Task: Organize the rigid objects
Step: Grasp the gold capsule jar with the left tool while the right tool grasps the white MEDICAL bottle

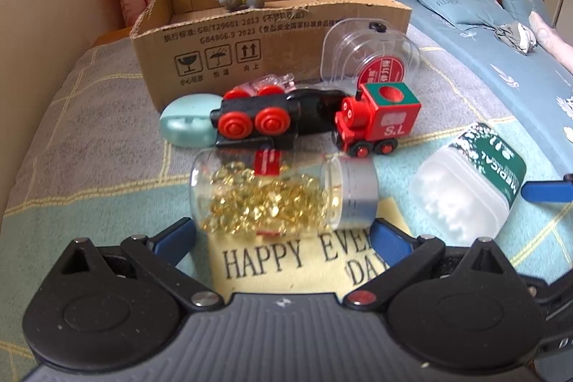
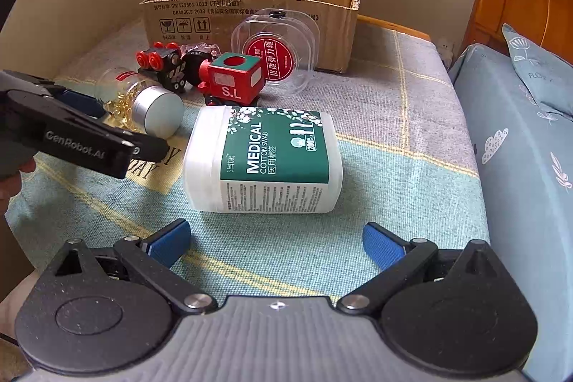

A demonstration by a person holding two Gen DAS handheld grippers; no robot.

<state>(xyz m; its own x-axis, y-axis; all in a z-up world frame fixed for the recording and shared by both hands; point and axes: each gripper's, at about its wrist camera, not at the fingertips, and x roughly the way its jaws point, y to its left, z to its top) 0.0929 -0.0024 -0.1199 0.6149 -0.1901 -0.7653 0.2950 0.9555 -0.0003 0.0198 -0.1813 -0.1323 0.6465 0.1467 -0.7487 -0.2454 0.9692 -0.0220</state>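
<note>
Left wrist view: left gripper [image 1: 283, 237] spread wide, nothing held. Jar of yellow capsules [image 1: 283, 192] lies on side at lower centre, just ahead of fingers, long axis left-right across gap, silver cap right. Toy train [image 1: 376, 120] behind it; cardboard box [image 1: 272, 31] at upper centre.

Right wrist view: right gripper [image 2: 275, 244] spread wide, empty. Cotton swab tub [image 2: 265, 162] lies at centre, straight ahead, long axis left-right, near but apart. Each gripper nearest own item.

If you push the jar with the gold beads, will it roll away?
Probably: the jar is round and lies on its side. The soft blanket may slow it. Its clear wall looks smooth, so the pads might slip.
</note>
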